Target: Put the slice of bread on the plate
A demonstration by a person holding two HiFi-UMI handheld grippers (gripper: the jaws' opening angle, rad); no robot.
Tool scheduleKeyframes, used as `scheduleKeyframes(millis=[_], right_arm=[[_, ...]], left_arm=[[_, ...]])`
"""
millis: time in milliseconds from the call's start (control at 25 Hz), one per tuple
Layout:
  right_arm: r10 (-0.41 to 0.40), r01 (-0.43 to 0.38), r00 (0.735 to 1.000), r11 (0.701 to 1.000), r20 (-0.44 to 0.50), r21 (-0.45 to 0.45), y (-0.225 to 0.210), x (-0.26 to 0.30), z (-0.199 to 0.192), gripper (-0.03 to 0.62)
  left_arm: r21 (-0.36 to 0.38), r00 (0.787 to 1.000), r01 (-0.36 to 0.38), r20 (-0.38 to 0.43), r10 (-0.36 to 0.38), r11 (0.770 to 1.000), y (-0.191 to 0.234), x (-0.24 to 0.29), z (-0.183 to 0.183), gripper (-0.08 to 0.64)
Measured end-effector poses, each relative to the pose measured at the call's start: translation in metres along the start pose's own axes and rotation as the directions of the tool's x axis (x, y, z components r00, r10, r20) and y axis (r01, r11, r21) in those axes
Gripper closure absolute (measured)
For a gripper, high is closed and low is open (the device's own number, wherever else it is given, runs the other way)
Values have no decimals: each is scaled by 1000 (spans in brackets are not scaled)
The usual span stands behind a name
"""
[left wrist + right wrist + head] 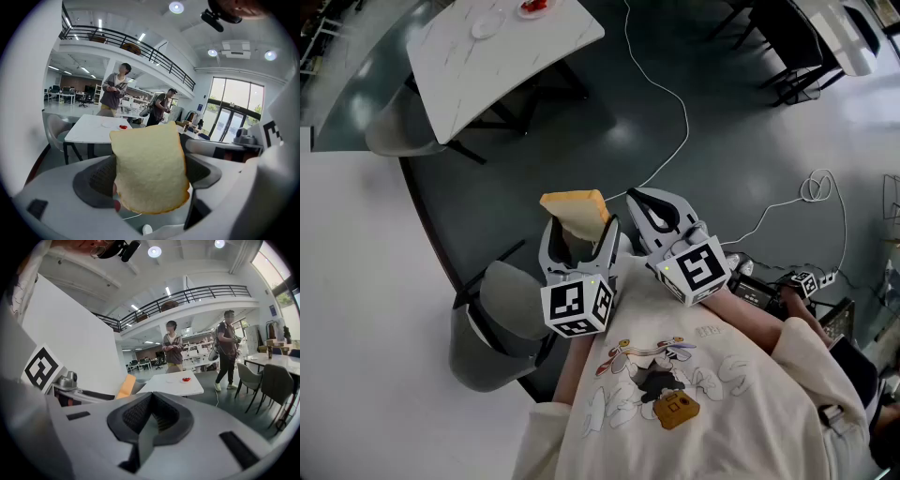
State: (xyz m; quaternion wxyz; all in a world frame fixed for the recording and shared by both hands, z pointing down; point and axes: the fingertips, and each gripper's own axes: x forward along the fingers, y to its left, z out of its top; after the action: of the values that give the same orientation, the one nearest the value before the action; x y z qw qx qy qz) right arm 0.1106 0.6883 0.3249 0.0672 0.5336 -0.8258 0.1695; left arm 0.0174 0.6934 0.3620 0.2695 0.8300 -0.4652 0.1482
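Note:
A slice of bread [577, 208] with a golden crust stands upright between the jaws of my left gripper [578, 230], held up over the dark floor. In the left gripper view the slice [149, 168] fills the gap between the two dark pads. Right beside it, my right gripper [649, 202] is shut with nothing in it, and its tips meet in the right gripper view [151, 401]. A small white plate [486, 25] lies far ahead on a white table [497, 66], beside a dish with something red [534, 7]. From the left gripper the plate [108, 124] looks small and distant.
A grey chair [502, 328] stands just below left of the grippers, and another [394, 131] sits by the white table. A white cable [675, 122] runs across the floor. Two people [115, 91] stand beyond the table. More chairs [267, 380] are to the right.

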Motion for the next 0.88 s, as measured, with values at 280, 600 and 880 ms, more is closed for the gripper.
scheduleKeyframes(millis=[280,600,880], right_arm=[[-12,12,1000,1000,9,-8,17,14,1,586],[-24,24,999,1000,26,-13,58,37,-2,586],[-41,42,999,999,15,-32,76,59,3,586]], left_arm=[[-13,1000,1,15,0,1000,22,-8,-1,92],[-38,999,7,54,-5,999,72,-32,2,92],[-64,999,19,39,-17,998,102,-38,3,92]])
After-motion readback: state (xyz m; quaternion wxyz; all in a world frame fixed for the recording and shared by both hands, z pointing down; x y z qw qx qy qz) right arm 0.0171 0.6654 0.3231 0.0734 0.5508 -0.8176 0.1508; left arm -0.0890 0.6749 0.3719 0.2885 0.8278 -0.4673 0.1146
